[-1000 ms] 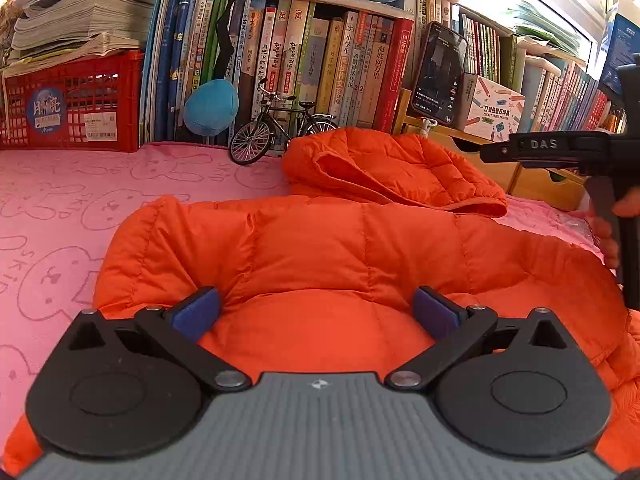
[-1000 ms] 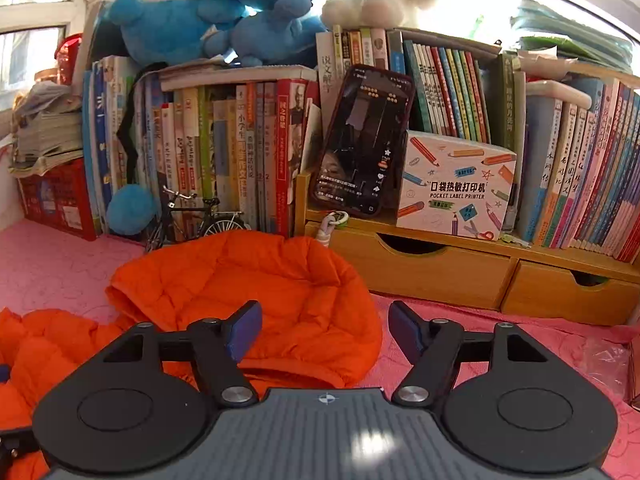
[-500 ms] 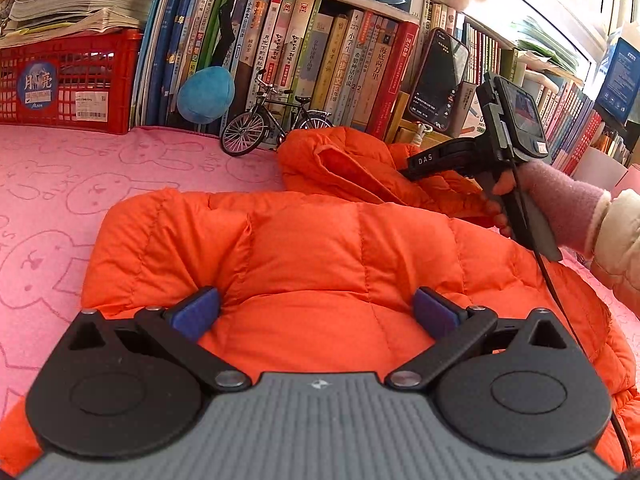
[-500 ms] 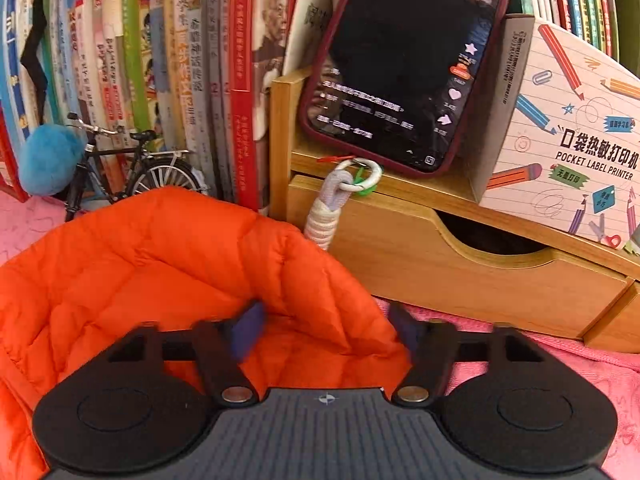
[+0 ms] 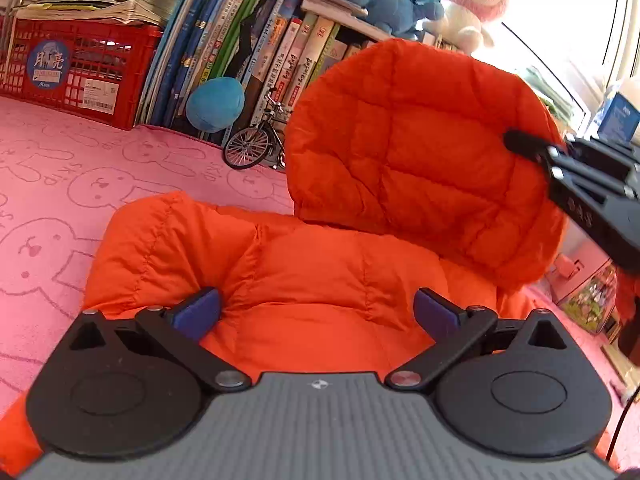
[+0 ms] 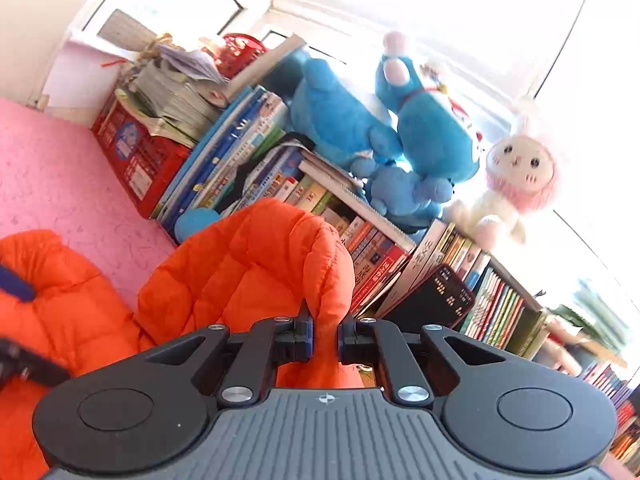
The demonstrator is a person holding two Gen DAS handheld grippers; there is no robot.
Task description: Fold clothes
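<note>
Jacket [image 5: 320, 280], orange and quilted, lies on the pink cloth [image 5: 80, 184] in front of the books [image 5: 280, 52], its body spread flat and its hood [image 5: 416, 152] raised upright above the collar. The right gripper [image 6: 325, 338] has just been closing, and its jaws now stand clamped on the hood's rim, a pinch of orange fabric squeezed between the pads. The left gripper [image 5: 316, 312] sits low over the jacket's body with its jaws wide apart, pads resting at or just above the puffy fabric and gripping nothing.

By its look the jacket is light, soft and springy: the filling gives under a pinch and will likely puff back, so a fold may not stay flat unless pressed. The shell seems smooth and probably slippery, so a shallow bite could slide off. Hemmed edges such as the hood rim, where the fabric is thinner and stitched, look like the best hold; the thick quilted panels are harder to pinch. Nothing here is fragile.
</note>
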